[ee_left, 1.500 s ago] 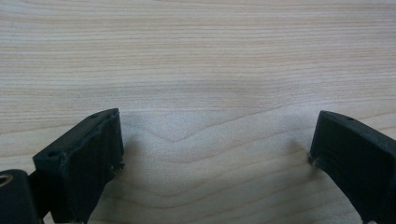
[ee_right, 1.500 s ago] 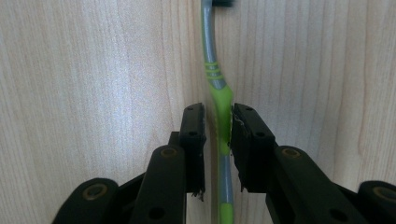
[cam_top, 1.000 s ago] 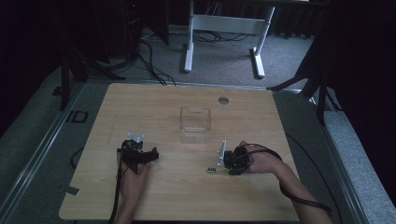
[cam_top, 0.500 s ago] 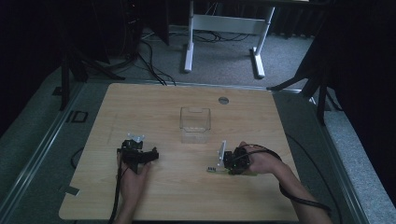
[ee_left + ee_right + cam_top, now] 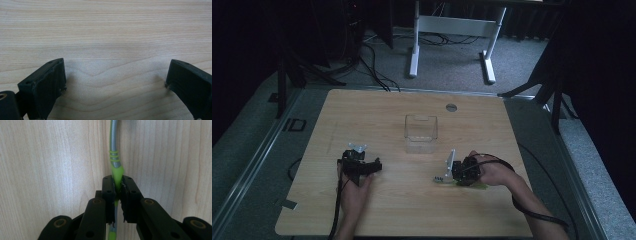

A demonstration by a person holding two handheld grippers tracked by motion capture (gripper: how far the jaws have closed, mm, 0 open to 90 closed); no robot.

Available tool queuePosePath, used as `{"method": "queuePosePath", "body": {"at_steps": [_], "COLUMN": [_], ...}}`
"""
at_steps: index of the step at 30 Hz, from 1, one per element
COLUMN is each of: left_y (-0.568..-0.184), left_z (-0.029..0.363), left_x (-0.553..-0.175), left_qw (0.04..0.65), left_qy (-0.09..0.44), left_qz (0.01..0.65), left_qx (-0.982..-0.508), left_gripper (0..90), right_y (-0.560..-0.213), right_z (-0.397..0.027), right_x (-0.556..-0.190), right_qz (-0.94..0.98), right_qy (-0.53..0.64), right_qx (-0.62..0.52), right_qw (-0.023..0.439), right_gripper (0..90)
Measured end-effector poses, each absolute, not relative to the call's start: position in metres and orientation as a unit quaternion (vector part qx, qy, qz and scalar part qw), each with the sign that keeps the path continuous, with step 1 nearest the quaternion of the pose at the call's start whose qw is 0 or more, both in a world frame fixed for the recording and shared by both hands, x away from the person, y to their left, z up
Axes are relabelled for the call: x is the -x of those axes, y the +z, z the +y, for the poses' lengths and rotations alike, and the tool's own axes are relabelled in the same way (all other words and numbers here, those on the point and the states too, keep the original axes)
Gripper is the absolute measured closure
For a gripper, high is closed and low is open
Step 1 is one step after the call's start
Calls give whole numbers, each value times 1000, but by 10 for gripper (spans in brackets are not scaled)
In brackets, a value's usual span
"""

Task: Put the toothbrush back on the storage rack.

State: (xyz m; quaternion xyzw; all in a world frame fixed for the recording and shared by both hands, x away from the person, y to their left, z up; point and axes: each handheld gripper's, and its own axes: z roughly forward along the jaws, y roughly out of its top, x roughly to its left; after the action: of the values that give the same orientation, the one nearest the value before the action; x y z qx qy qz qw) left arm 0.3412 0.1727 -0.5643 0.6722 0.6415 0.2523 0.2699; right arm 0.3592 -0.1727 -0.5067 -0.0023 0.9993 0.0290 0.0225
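A toothbrush [image 5: 114, 150] with a green and grey handle lies flat on the wooden table [image 5: 387, 115]. My right gripper [image 5: 117, 182] is shut on its green handle, both pads pressing the sides. In the high view the right gripper [image 5: 462, 172] is at the front right of the table. The toothbrush's pale end [image 5: 439, 178] sticks out to its left and a green end to its right. My left gripper [image 5: 361, 166] rests at the front left. In the left gripper view the left gripper [image 5: 115, 72] is open, with bare wood between its wide-set jaws.
A clear, empty square container [image 5: 421, 132] stands at the table's middle, just beyond and left of the right gripper. A small round grommet [image 5: 451, 107] sits near the far edge. Cables trail from both grippers toward the front edge. Dark floor and desk legs lie beyond.
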Motion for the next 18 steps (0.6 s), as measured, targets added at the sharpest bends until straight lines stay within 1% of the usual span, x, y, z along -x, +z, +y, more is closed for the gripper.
{"method": "queuePosePath", "body": {"at_steps": [9,18], "left_y": [-564,-564], "left_z": [173,173], "left_x": [-341,-341], "left_qw": [270,270], "left_qy": [252,252], "left_qz": [642,642], "left_qx": [-672,-672], "left_gripper": [30,30], "right_y": [-504,-493], "right_z": [-173,-176], "right_x": [-360,-362], "right_qz": [999,998], "right_qy": [28,40], "right_qx": [1,-5], "right_qw": [32,44], "right_gripper": [820,820]}}
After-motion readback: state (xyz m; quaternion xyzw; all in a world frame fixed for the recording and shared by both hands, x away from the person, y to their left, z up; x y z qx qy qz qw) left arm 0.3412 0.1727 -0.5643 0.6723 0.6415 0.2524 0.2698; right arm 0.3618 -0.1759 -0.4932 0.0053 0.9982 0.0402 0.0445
